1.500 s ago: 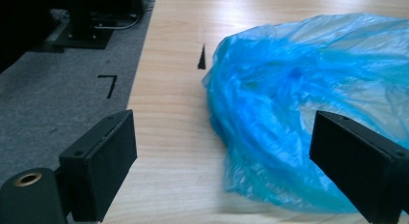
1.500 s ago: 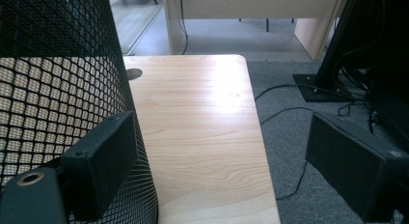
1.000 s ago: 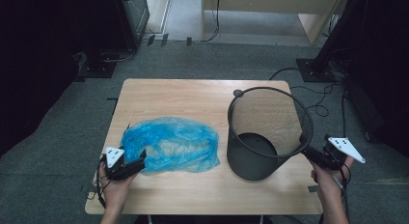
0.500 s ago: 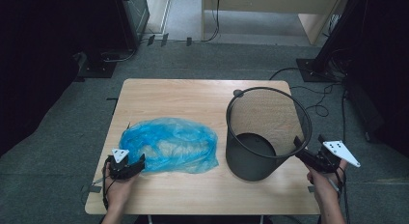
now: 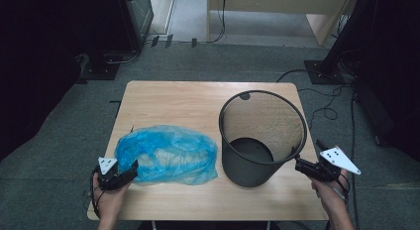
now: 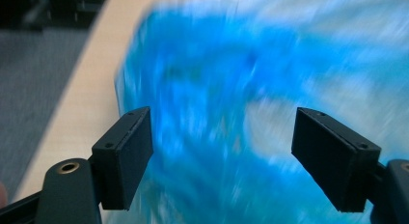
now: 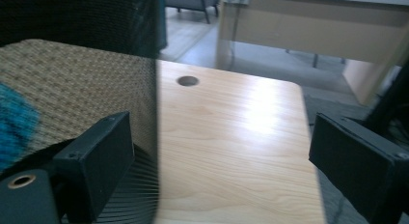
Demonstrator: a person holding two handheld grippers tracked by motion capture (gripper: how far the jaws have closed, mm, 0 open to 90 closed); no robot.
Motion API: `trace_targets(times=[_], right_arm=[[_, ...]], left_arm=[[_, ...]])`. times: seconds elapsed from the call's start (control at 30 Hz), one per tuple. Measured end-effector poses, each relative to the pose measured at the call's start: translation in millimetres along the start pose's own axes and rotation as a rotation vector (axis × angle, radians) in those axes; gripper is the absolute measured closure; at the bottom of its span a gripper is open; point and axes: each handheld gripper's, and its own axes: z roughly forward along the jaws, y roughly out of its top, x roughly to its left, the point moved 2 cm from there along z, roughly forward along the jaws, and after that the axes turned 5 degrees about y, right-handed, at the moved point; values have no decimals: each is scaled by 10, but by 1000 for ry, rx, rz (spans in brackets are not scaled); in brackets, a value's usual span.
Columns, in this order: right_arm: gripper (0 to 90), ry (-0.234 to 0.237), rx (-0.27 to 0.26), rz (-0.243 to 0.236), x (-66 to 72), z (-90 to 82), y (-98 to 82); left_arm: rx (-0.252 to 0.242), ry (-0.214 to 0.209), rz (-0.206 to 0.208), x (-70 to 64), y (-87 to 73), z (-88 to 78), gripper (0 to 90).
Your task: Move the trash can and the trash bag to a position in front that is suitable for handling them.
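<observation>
- Counter (image 5: 198,98): we record a light wooden top; its 12 o'clock half lies bare, with one round cable hole (image 5: 244,96) by the bin's far rim.
- Blue plastic bag (image 5: 168,154): crumpled, lying flat toward 8 o'clock on the counter, near the left edge and just beside the bin, with a thin gap between them.
- Black mesh waste bin (image 5: 261,141): upright toward 4 o'clock, mouth open upward, close to the counter's right edge.
- Room: we note grey carpet on all sides, cables on the floor toward 2 o'clock, and pale furniture at 12 o'clock.
- Left gripper (image 5: 130,170): at the bag's 8 o'clock corner, jaws set wide and lately widening; in the left gripper view the blurred bag lies ahead between them, no pad pressing on it.
- Right gripper (image 5: 300,164): at the bin's 4 o'clock side by the rim, jaws wide apart, gripping nothing; whether one pad touches the mesh we cannot tell.
</observation>
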Motion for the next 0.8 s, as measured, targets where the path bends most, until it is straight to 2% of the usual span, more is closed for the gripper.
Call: trace_targets(times=[0.1, 0.17, 0.23, 0.27, 0.37, 0.4, 0.43, 0.5, 0.53, 0.57, 0.6, 0.67, 0.8], right_arm=[[86, -23, -3, 25, -67, 6, 20], [86, -55, -14, 43, -120, 35, 56], [86, -64, -16, 54, -125, 51, 67], [86, -75, -17, 57, -135, 71, 78], [86, -92, -23, 73, -145, 133, 105], [86, -117, -21, 75, -151, 173, 116], [86, -117, -21, 75, -151, 173, 116], [86, -148, -20, 83, -163, 209, 120], [86, -156, -21, 85, -175, 223, 121], [86, -167, -22, 95, -192, 242, 123], [86, -167, -22, 95, -192, 242, 123], [86, -182, -19, 104, -211, 280, 107], [86, -176, -11, 123, -211, 335, 82]], left_arm=[[-41, -15, -2, -89, 137, -7, 228], [-48, -15, 27, -189, 191, 42, 229], [-28, -9, 69, -301, 224, 114, 229], [-17, -20, 76, -355, 241, 156, 234], [6, -48, 67, -457, 272, 328, 243], [19, -39, 66, -468, 279, 396, 243], [29, -27, 58, -468, 285, 459, 243], [48, -27, 29, -455, 295, 564, 243], [61, -20, 28, -449, 292, 614, 243], [108, -11, 29, -429, 267, 694, 244], [108, -11, 29, -429, 267, 694, 251], [156, 6, 42, -411, 208, 759, 284], [157, 21, 68, -408, 170, 751, 401]])
